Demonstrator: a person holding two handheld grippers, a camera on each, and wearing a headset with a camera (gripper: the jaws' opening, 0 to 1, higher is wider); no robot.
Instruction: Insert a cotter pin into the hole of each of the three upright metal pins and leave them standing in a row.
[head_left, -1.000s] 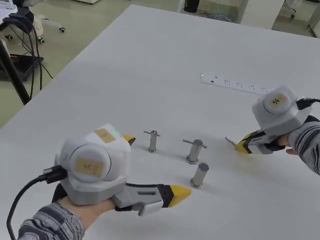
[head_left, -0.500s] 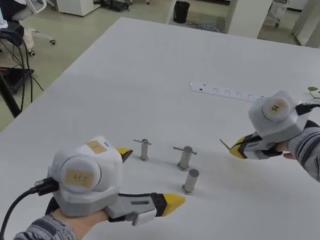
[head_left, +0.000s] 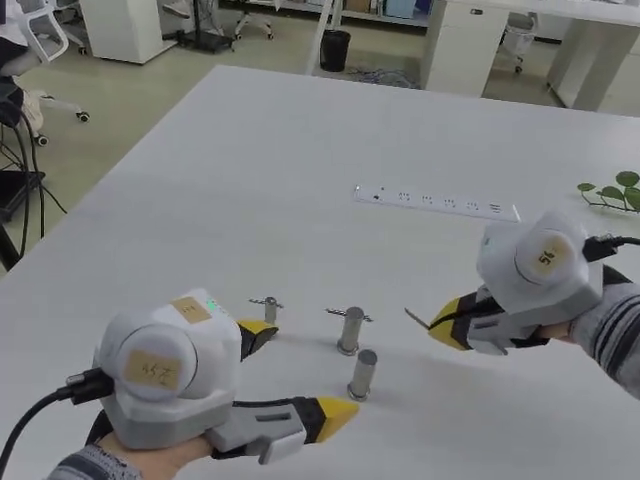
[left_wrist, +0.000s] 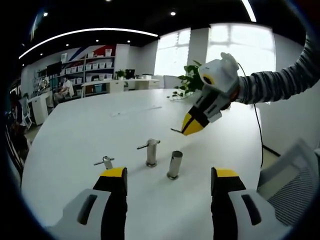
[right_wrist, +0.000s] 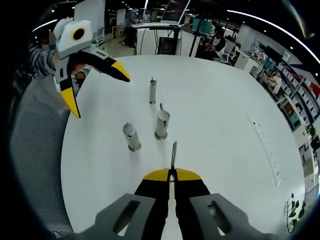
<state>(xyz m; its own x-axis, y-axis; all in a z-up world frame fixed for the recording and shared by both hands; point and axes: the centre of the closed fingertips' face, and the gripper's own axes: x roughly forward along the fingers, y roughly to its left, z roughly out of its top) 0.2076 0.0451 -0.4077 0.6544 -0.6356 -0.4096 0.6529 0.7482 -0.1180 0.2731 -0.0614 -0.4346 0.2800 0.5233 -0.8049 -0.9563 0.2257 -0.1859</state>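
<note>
White table (head_left: 300, 150), pale floor (head_left: 130, 100), white cabinets (head_left: 470, 45), black bin (head_left: 338, 50)

**Grippers, hand-held, one pair**

Left gripper (head_left: 300, 370): I held it low at my near left, my left hand (head_left: 150, 455) wrapped under its grip. Jaws spread wide, yellow tips well apart, pointing forward and to my right, nothing between them.

Right gripper (head_left: 441, 324): I held it aloft at my right, tilted down, tips pointing left. Jaws pressed together on a thin cotter pin (head_left: 417, 319) that stuck out past the tips. A striped sleeve (head_left: 618, 325) covered my right forearm.
</note>
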